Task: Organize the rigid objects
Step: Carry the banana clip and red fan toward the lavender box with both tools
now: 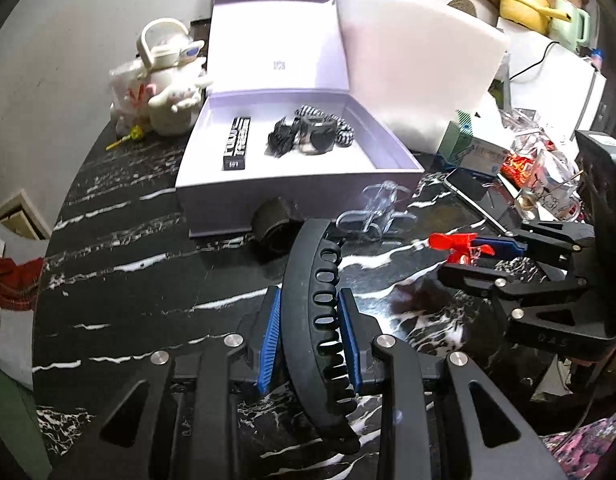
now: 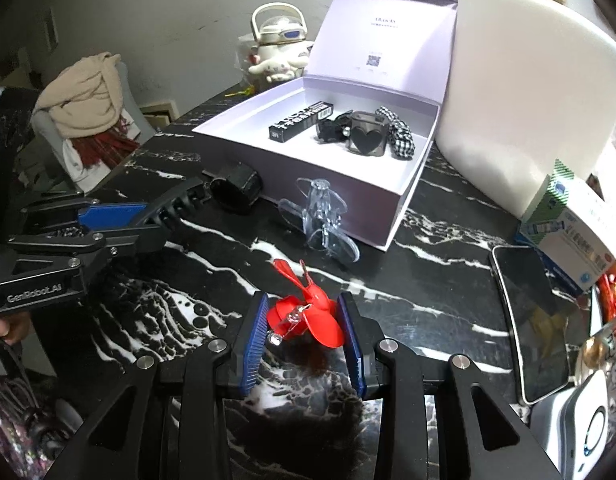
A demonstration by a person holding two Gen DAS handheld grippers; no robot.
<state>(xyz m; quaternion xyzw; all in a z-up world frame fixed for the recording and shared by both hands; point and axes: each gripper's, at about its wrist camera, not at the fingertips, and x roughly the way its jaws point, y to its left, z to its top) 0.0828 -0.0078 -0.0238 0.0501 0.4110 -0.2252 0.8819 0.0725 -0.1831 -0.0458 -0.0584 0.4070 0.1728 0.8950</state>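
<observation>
I have both grippers loaded. The left gripper is clamped narrow on a long black hair claw clip, its blue pads pressing either side of the curved, slotted spine. The right gripper is closed on a small red hair clip, which sits between the pads with its prongs pointing toward the open lavender box.

That box is my landmark. Both held clips hang on the near side of it, over the black marble table. Just before its front wall lie a clear hair clip and a dark round band, still outside. Inside it already are a black tube, a grey heart clip and a checked scrunchie.

As I judge it, the step is carrying these two into the box. To do it well I should clear the front wall before moving in, take one hand at a time so the grippers do not cross, and aim the long clip at the bare floor left of the tube. The red clip looks lightly pinched, so I would keep it level and release low.
</observation>
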